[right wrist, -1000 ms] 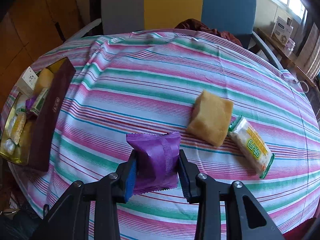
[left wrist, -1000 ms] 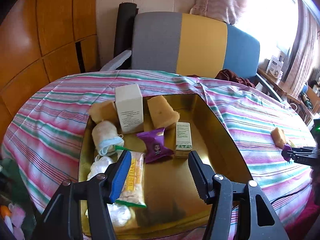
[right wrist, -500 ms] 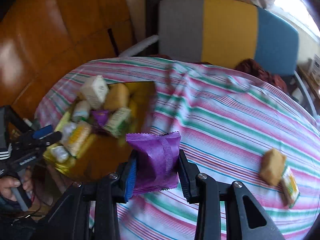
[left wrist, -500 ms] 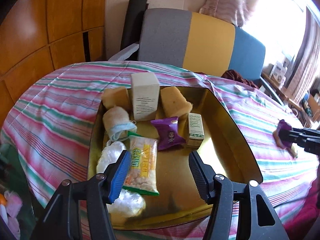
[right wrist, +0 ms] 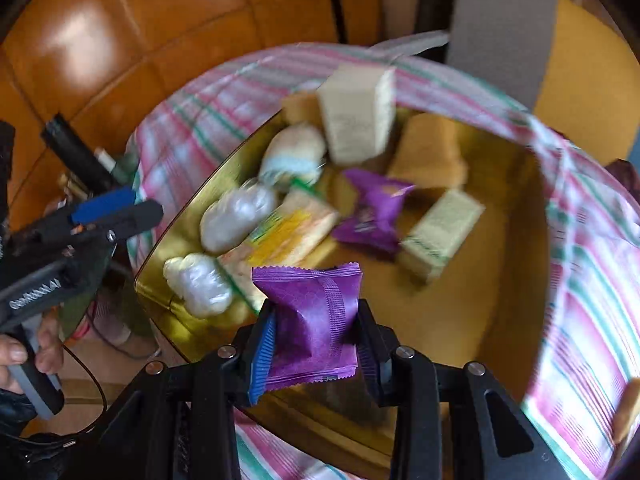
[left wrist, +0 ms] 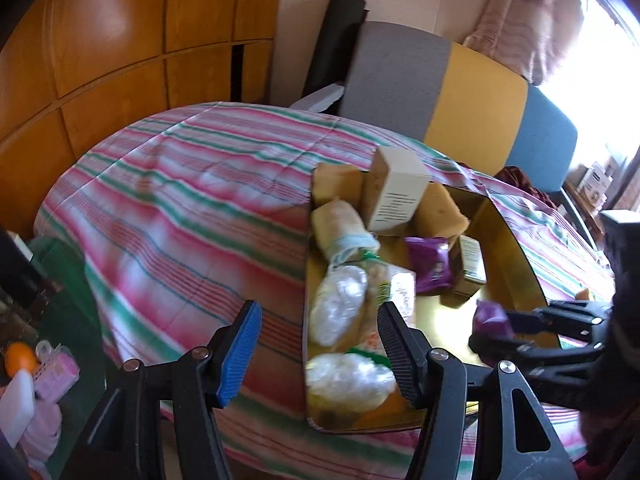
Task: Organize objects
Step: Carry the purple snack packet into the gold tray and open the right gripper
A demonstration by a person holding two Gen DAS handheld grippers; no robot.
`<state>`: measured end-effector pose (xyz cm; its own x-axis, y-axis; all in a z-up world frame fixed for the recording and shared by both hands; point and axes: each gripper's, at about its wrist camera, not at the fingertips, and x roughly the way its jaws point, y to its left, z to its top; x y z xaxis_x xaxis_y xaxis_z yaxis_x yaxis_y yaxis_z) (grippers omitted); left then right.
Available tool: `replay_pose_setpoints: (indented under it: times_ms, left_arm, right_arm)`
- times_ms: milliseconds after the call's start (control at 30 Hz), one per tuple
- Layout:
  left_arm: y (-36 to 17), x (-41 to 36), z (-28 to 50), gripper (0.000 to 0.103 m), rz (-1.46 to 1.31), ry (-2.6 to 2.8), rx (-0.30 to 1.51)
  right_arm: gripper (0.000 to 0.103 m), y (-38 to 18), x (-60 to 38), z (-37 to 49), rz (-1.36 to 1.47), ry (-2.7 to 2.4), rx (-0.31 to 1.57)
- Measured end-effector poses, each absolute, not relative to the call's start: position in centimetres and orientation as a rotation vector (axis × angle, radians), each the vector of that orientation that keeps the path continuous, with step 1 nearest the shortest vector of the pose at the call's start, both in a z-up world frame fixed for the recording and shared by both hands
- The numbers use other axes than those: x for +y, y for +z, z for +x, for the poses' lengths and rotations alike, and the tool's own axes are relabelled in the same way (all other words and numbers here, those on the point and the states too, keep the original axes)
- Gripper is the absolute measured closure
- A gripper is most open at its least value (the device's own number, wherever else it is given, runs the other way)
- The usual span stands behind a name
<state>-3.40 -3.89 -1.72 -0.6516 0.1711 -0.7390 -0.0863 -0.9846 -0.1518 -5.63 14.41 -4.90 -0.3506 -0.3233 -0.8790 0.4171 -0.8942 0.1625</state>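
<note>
Two fingers of my right gripper (right wrist: 316, 344) press on a purple packet (right wrist: 310, 322) at the lower centre of the frame, holding it over the near part of the golden tray (right wrist: 516, 276). Further up in the tray lie a second purple packet (right wrist: 370, 210), a white box (right wrist: 356, 114), a small green-and-white box (right wrist: 438, 234) and a yellow snack bag (right wrist: 286, 234). My left gripper (left wrist: 318, 350) stands wide and holds nothing, at the lower middle of its frame, over the striped tablecloth (left wrist: 188, 200) beside the tray's left edge.
</note>
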Motion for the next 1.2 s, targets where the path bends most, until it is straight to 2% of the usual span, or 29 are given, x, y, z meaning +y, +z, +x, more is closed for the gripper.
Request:
replay_pose_setpoints:
  times_ms: [100, 300, 467, 867, 1200]
  left_arm:
    - [-1.9, -4.7, -3.4, 0.039, -1.244, 2.736, -0.180]
    - [-2.0, -5.1, -3.6, 0.037, -1.245, 2.732, -0.202]
    - [-1.8, -5.0, -3.5, 0.032, -1.235, 2.740, -0.198]
    - [-0.3, -3.3, -2.9, 0.030, -1.171, 2.742, -0.131]
    - [0.7, 0.4, -2.0, 0.030, -1.117, 2.696, -0.012]
  right_arm:
    - [0.066, -5.8, 12.9, -5.7, 1.470, -2.227, 0.180]
    - [0.064, -7.2, 11.8, -5.8, 1.523, -2.146, 0.180]
    - [0.058, -7.5, 12.4, -5.6, 1.530, -2.144, 0.098]
    - [0.057, -4.4, 16.3, -3.3, 1.412, -2.279, -0.086]
    - [0.057, -1.9, 21.6, -1.7, 1.366, -2.459, -0.162]
